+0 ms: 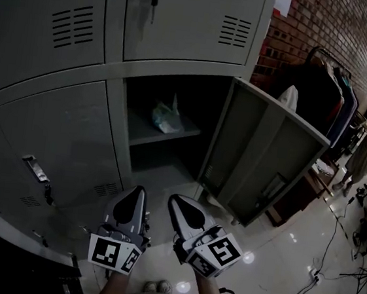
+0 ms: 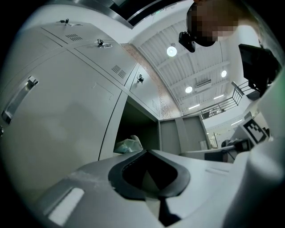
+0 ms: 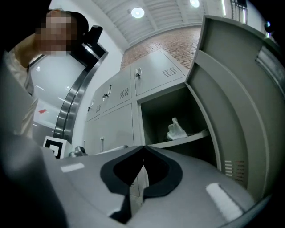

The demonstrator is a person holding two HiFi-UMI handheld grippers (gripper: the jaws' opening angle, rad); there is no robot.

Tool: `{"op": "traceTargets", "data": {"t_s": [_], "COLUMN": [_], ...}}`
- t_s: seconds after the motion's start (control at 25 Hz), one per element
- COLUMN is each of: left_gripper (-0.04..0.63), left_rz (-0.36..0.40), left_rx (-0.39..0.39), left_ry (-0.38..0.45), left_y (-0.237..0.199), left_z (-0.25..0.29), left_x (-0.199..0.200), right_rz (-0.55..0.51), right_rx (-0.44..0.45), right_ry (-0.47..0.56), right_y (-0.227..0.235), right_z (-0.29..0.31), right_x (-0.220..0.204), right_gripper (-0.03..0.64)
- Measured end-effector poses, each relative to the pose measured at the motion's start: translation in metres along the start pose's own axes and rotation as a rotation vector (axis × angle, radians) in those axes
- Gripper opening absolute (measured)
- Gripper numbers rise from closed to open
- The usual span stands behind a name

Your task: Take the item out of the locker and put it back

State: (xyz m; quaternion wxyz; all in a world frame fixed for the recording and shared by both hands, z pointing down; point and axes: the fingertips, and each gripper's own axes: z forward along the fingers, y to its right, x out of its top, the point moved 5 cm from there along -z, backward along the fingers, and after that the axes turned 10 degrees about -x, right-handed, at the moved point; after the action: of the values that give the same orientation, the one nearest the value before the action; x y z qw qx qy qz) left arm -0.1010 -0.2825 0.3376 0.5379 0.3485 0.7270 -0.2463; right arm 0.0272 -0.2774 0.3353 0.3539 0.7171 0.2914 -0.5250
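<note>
At the far left, closed lockers (image 1: 48, 121) fill the wall, and one door carries a handle (image 1: 36, 171). The left gripper (image 1: 137, 197) hangs low in front of them; its jaws are together with nothing between them. Above and between the two grippers one locker (image 1: 123, 129) is open. A bag (image 1: 166, 117) of thin plastic lies on the shelf (image 1: 147, 132) inside it, near the back, well apart from both grippers. The right gripper (image 1: 178, 205) is just beside the left one, below the opening; its jaws are also pressed together and empty. The door (image 1: 261, 155) of the locker stands swung out to the right. Behind it, dark clothes (image 1: 322, 86) hang before a brick wall (image 1: 316, 23).
</note>
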Motion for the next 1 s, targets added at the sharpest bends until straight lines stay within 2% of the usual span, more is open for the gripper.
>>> {"op": "traceTargets", "data": {"t_s": [0.2, 0.24, 0.32, 0.36, 0.44, 0.52, 0.64, 0.72, 0.88, 0.96, 1.0], "left_gripper": [0.005, 0.005, 0.006, 0.005, 0.006, 0.006, 0.005, 0.005, 0.006, 0.005, 0.005], "left_rz": [0.003, 0.005, 0.007, 0.007, 0.006, 0.014, 0.029, 0.031, 0.019, 0.014, 0.014], "left_rx": [-0.004, 0.001, 0.012, 0.018, 0.029, 0.036, 0.05, 0.064, 0.089, 0.088, 0.085], "left_ry": [0.004, 0.003, -0.003, -0.005, -0.005, -0.006, -0.012, -0.016, -0.014, -0.009, -0.007], "left_y": [0.0, -0.002, -0.006, -0.008, -0.012, -0.016, -0.022, -0.027, -0.037, -0.037, -0.037], "left_z": [0.001, 0.0, -0.004, -0.006, -0.009, -0.012, -0.017, -0.02, -0.024, -0.023, -0.022], "left_x": [0.002, 0.003, 0.003, 0.003, 0.003, 0.005, 0.006, 0.006, 0.004, 0.004, 0.004], "right_rz": [-0.093, -0.09, -0.065, -0.058, -0.055, -0.03, 0.0, 0.004, 0.013, -0.044, -0.095], "right_rx": [-0.008, -0.014, -0.033, -0.062, -0.142, -0.204, -0.244, -0.263, -0.258, -0.242, -0.231], "right_ry": [0.035, 0.034, 0.007, -0.015, -0.077, -0.16, -0.254, -0.258, -0.242, -0.272, -0.289], "right_y": [0.016, 0.023, 0.04, 0.051, 0.075, 0.095, 0.111, 0.115, 0.113, 0.111, 0.11], "right_z": [0.041, 0.057, 0.094, 0.112, 0.148, 0.181, 0.21, 0.214, 0.221, 0.225, 0.226], "right_x": [0.033, 0.039, 0.047, 0.05, 0.053, 0.051, 0.042, 0.041, 0.049, 0.049, 0.048], "right_gripper": [0.0, 0.047, 0.407, 0.454, 0.486, 0.486, 0.486, 0.48, 0.422, 0.404, 0.349]}}
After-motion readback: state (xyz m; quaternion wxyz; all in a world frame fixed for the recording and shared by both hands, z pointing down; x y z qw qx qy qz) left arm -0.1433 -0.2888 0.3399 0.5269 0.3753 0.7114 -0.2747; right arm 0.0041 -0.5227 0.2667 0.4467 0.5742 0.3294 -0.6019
